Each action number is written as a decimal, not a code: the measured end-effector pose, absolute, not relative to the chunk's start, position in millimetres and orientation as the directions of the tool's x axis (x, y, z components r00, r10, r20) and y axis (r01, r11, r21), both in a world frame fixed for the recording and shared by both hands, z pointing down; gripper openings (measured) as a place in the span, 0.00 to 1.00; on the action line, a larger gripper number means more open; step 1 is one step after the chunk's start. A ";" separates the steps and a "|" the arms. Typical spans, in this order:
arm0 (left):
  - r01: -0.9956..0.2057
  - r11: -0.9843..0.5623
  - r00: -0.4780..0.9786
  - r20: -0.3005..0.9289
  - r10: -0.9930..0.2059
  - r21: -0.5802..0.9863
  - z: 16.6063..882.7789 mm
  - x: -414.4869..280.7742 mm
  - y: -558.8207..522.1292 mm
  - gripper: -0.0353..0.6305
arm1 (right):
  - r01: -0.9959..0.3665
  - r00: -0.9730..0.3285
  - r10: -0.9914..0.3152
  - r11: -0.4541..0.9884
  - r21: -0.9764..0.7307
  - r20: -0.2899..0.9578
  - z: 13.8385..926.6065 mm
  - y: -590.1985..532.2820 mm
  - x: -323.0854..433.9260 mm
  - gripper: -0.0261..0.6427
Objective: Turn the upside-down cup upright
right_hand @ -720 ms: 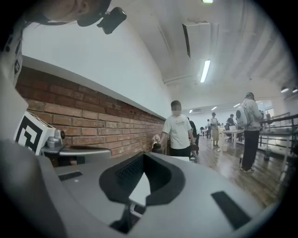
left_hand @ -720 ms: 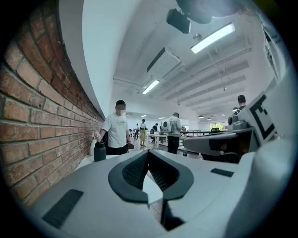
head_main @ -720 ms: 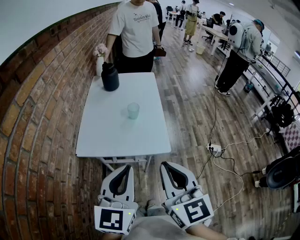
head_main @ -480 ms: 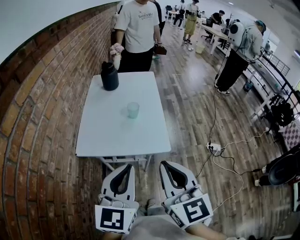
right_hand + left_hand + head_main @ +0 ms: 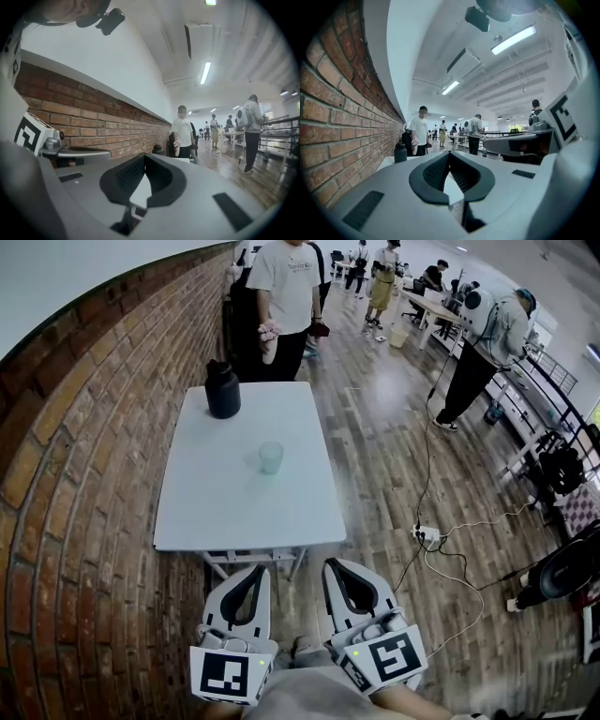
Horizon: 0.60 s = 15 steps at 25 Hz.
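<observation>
A person is carrying the pink-flowered vase off the white rectangular table, freeing the translucent cup; left claw and right claw are hanging clenched, empty.

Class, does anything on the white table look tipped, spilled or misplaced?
Only the pale translucent cup in the middle of the white table: it seems to stand mouth-down, though too small to be sure. The dark jug at the far left corner stands upright; no spill shows.
</observation>
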<state>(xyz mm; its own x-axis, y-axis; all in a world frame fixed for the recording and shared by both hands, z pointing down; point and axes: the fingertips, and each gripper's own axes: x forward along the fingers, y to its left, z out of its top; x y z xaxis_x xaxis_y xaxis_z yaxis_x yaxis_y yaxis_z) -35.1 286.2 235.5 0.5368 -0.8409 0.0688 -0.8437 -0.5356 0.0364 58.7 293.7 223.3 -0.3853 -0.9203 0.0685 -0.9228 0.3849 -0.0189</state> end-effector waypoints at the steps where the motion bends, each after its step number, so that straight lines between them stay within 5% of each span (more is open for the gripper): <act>1: -0.844 -0.535 0.536 0.066 -0.842 0.035 236.9 -39.4 285.5 0.07 | -0.925 -0.379 -0.923 0.378 -0.020 0.065 224.4 293.2 57.3 0.05; 15: -0.857 -0.513 0.515 0.076 -0.854 0.035 251.6 -75.1 253.3 0.07 | -0.944 -0.329 -0.941 0.327 -0.042 0.084 236.8 260.4 50.2 0.05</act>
<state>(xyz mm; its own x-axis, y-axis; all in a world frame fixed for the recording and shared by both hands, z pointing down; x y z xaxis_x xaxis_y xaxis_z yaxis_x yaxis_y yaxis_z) -75.1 253.3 251.6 0.5145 -0.8541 0.0758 -0.8574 -0.5134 0.0351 50.2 260.4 236.8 -0.3290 -0.9406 0.0839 -0.9443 0.3265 -0.0417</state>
